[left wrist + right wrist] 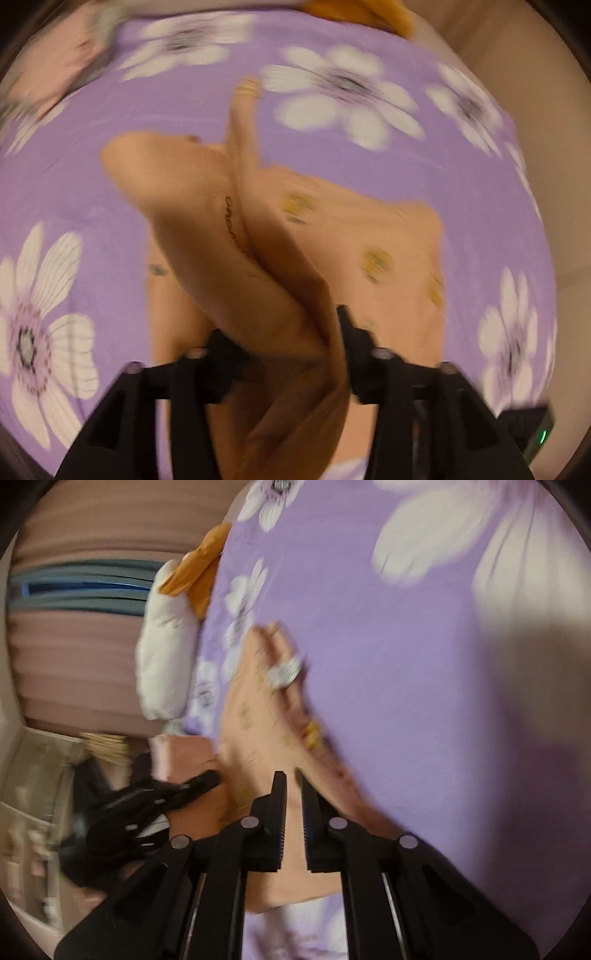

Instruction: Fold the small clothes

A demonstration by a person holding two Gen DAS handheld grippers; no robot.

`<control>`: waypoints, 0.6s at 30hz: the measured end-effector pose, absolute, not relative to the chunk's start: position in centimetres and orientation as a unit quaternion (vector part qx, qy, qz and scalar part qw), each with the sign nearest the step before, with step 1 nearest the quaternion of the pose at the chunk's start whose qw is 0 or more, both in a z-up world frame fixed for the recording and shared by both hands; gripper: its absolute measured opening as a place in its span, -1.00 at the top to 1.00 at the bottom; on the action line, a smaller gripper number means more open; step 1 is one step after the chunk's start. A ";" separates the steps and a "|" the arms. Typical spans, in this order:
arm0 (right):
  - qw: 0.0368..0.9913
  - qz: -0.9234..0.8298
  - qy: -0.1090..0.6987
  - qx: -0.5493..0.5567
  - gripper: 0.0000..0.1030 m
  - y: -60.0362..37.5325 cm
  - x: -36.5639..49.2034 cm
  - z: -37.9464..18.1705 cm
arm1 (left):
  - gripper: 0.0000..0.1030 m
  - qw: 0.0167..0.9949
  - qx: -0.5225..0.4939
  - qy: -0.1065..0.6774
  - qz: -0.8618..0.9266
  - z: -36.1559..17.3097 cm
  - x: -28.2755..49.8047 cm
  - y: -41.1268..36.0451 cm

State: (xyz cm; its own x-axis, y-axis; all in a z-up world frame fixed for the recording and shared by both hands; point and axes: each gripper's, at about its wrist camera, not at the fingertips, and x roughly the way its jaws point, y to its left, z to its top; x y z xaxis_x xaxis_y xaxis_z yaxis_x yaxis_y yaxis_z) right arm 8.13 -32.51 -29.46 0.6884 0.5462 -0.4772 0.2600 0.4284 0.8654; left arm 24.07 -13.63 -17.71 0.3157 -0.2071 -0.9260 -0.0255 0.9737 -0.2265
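Left wrist: peach garment bears dark lettering, perhaps blurred beyond reading.

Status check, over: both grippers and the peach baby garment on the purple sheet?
Left gripper open, a fold of the peach garment between its fingers. Right gripper shut on the garment's edge. Nothing in the way on the purple sheet.

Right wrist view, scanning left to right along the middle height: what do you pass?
Pink ribbed wall → white stuffed toy → peach printed garment → purple floral bedsheet.
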 end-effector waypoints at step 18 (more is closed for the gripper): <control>0.735 0.226 0.298 0.565 -0.07 -32.6 8.1 -27.2 | -0.20 0.822 -0.179 0.539 -0.043 -20.8 12.7 -2.5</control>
State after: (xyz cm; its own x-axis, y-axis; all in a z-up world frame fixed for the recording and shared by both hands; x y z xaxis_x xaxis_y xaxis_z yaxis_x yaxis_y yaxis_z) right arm 8.13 -32.60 -27.17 0.7205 0.6690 -0.1826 0.0046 0.2586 0.9660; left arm 12.73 -2.52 -20.81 0.4158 -0.2630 -0.8706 -0.1232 0.9321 -0.3405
